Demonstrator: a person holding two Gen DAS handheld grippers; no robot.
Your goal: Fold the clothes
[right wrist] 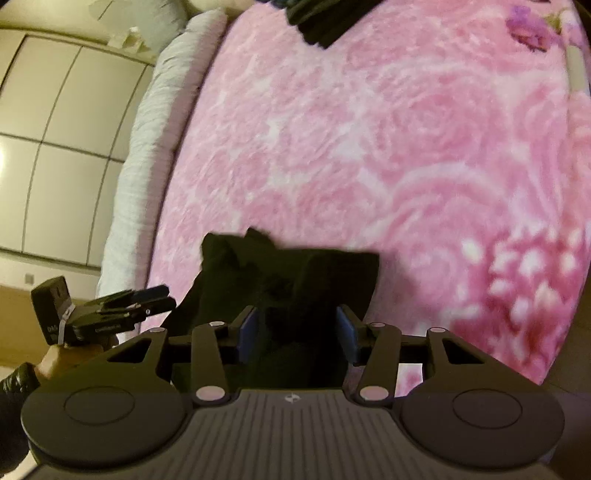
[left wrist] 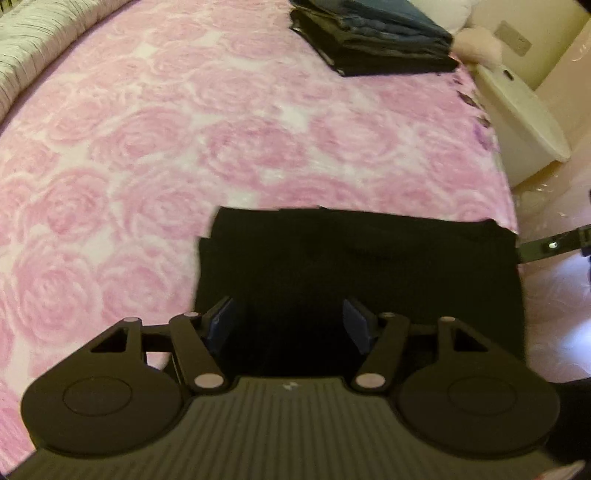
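On pink bedspread (left wrist: 258, 147) | black garment (left wrist: 354, 258) folded | left tool (left wrist: 291, 325) parted | right tool (right wrist: 295, 332) parted, cloth between

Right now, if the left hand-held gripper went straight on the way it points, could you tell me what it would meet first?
Most likely the black garment lying on the pink blanket: the left hand-held gripper points down at it with open jaws, though the remaining gap is unclear.

A: Is the pile of dark folded clothes (right wrist: 325, 18) being shown whole?

B: No. It is being cut off by the top edge in the right wrist view.

A: And the black garment (left wrist: 354, 266)?

B: Its near part is being hidden behind the left gripper (left wrist: 290, 321), and its folds are being lost in blackness and blur.
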